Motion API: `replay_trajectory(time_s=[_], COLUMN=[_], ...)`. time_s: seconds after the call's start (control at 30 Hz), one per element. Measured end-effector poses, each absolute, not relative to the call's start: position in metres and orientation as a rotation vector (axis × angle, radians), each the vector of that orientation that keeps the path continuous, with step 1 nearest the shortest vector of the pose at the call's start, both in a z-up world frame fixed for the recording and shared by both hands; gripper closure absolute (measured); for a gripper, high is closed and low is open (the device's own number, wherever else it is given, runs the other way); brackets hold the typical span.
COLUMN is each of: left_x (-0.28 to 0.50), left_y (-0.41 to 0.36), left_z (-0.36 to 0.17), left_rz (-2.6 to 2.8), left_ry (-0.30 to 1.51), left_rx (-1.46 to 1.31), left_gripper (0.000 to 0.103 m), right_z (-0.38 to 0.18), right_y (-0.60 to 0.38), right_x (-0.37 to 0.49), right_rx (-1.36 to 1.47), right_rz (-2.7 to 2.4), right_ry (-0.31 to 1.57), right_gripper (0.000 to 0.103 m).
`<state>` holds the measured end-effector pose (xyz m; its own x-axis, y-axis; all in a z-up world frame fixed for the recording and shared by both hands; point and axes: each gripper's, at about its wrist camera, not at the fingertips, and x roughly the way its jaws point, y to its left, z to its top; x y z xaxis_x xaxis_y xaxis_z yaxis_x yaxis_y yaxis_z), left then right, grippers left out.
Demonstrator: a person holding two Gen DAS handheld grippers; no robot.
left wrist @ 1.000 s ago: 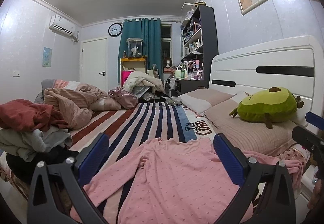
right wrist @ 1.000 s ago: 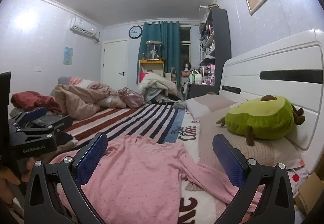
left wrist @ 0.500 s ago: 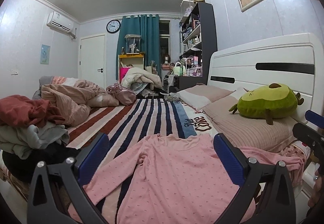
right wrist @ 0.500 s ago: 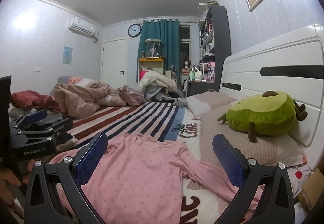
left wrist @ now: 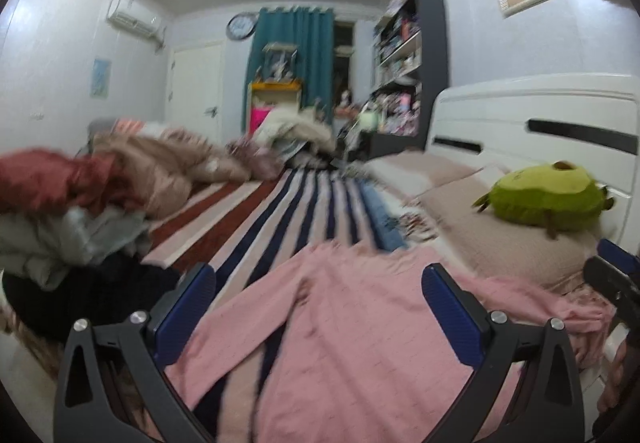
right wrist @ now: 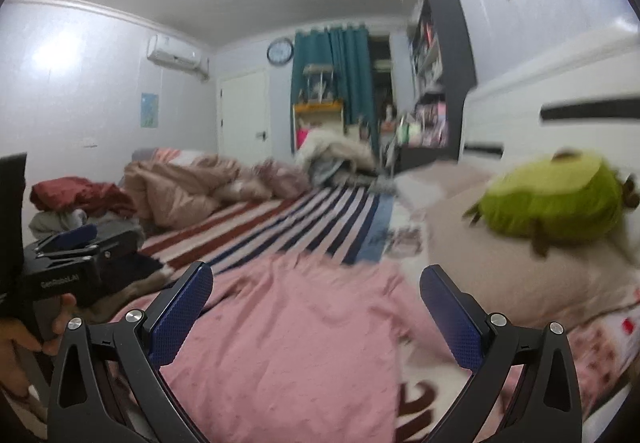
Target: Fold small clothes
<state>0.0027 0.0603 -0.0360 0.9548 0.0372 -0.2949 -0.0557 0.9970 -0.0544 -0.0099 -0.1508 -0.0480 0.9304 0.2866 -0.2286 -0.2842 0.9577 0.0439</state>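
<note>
Left wrist view shows the left gripper (left wrist: pixel 318 307) with its two blue-padded fingers (left wrist: pixel 188 303) spread wide apart and holding nothing, raised above a pink long-sleeved top with a fine dotted print (left wrist: pixel 360 347) that lies spread out flat on the near part of the bed with a striped cover of white, navy and brick red (left wrist: pixel 304 211). One sleeve of the top trails toward the near left, and the other runs off to the right along the foot of a beige pillow (left wrist: pixel 492 239). On that pillow, against the white headboard (left wrist: pixel 520 115), sits a green avocado-shaped plush toy (left wrist: pixel 548 199). On the left side of the bed a heap of loose clothes, red on top of pale grey and black (left wrist: pixel 60 219), is piled up, with a crumpled beige quilt (left wrist: pixel 172 167) further back. The whole picture is smeared by motion. Right wrist view shows the right gripper (right wrist: pixel 316 309), likewise spread wide with nothing between its blue pads, hanging over the same pink top (right wrist: pixel 288 335), whose right sleeve lies near the right finger. At the far left of this view the other black gripper body appears, held in the person's left hand (right wrist: pixel 24 339). Teal curtains (right wrist: pixel 340 75) and a round wall clock (right wrist: pixel 280 51) stand at the far end of the room.
</note>
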Motion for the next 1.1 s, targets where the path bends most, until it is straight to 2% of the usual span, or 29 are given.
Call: replay_trajectory(time_s=[0.17,0.23,0.3,0.4,0.47,0.57,0.67,0.73,0.8,1.1], left_x=[0.015,0.019,0.023,0.026,0.025,0.027,0.031,0.033,0.034,0.025], left_y=[0.118,0.140,0.161,0.177,0.182,0.189,0.191,0.192,0.192,0.171], left_z=[-0.083,-0.106,-0.132,-0.161,-0.175,-0.193,-0.202,-0.203,-0.202,-0.143], left_rz=[0.110,0.130,0.131,0.125,0.126,0.150,0.162,0.169,0.161,0.101], left_ry=[0.424,0.480,0.542,0.615,0.646,0.681,0.705,0.705,0.708,0.591], left_rx=[-0.103,-0.141,-0.194,-0.234,-0.248,-0.263,-0.264,-0.259,-0.264,-0.215], left_gripper=[0.002,0.008,0.025,0.040,0.046,0.049,0.076,0.081,0.094,0.096], right_z=[-0.075,-0.081,-0.084,-0.082,-0.080,-0.079,-0.081,-0.083,-0.083,-0.083], right_y=[-0.136,-0.129,-0.122,-0.113,-0.106,-0.101,-0.097,-0.095,-0.096,-0.121], right_x=[0.015,0.022,0.027,0.030,0.032,0.037,0.043,0.046,0.048,0.053], right_rx=[0.059,0.068,0.085,0.080,0.070,0.084,0.095,0.096,0.101,0.174], right_rz=[0.344,0.362,0.396,0.422,0.430,0.446,0.455,0.454,0.456,0.461], right_ry=[0.350,0.385,0.407,0.419,0.419,0.429,0.446,0.454,0.457,0.435], right_gripper=[0.003,0.003,0.003,0.003,0.003,0.003,0.003,0.003,0.003,0.003])
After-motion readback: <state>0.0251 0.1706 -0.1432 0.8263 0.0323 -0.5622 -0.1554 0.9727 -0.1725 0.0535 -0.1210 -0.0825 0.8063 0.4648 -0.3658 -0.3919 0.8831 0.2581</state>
